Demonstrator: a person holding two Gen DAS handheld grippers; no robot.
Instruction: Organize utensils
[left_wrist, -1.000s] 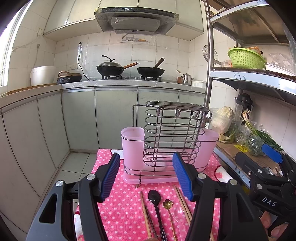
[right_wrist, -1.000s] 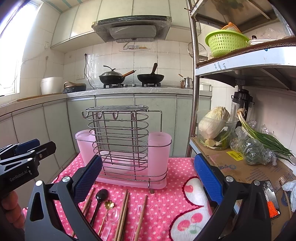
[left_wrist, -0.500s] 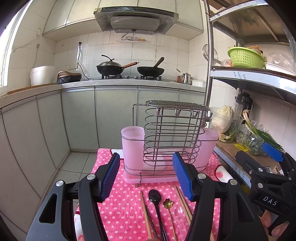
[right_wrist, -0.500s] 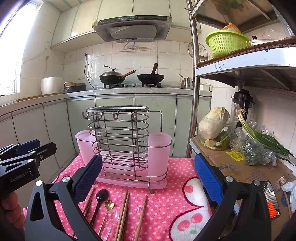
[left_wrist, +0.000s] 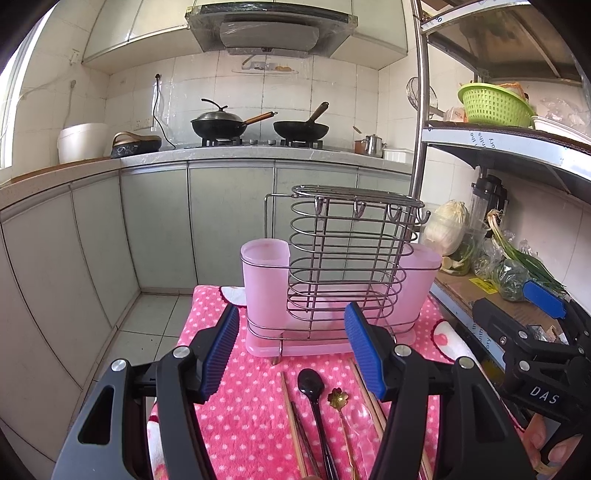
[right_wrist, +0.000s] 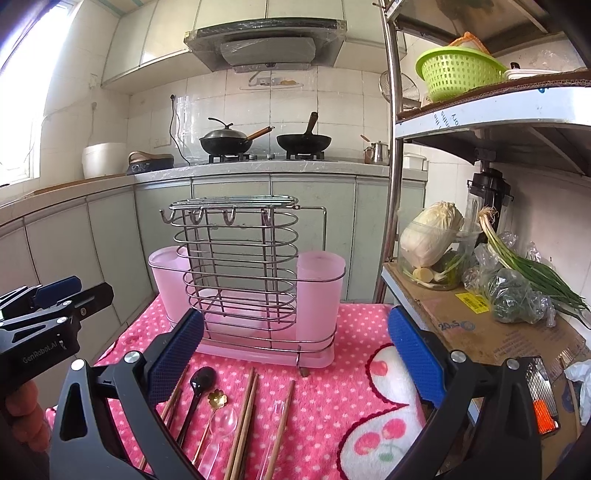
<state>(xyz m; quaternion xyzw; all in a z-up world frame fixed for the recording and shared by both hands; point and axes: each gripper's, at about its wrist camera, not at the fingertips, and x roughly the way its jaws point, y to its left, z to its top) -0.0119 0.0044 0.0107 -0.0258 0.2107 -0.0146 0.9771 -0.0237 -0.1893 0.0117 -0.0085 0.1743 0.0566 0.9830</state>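
Lying in a loose row on the pink dotted cloth (right_wrist: 332, 376) that covers the desk, at the bottom centre of both views, the utensils wait untouched: a black spoon (right_wrist: 199, 384), a small gold spoon with a flower bowl (right_wrist: 217, 398), a clear plastic spoon (right_wrist: 226, 421), several wooden chopsticks (right_wrist: 247, 406) and what looks like a clear fork (right_wrist: 276, 406). Just behind them, mid-frame, stands the wire utensil rack (right_wrist: 236, 273) with a pink plastic cup at each end (right_wrist: 319, 295), all of it seemingly empty.

No sorting has begun, by my reading; this is the pause before the first pick. Both tools hover above the near edge of the cloth. The left gripper (left_wrist: 291, 350) has its jaws released and wide, nothing between them but the view of the rack base. The right gripper (right_wrist: 295, 354) likewise stands spread and empty. The next move calls for one gripper to dip toward a single utensil, close on its handle, then lift it upright into a cup or the wire basket; the thin, flat pieces lying close together may be awkward to separate.

Handles of all the utensils run off the bottom of each frame. The clear pieces are hard to outline against the cloth, and the cups' insides are not fully visible. Only fingers of the person show, at the lower corners.
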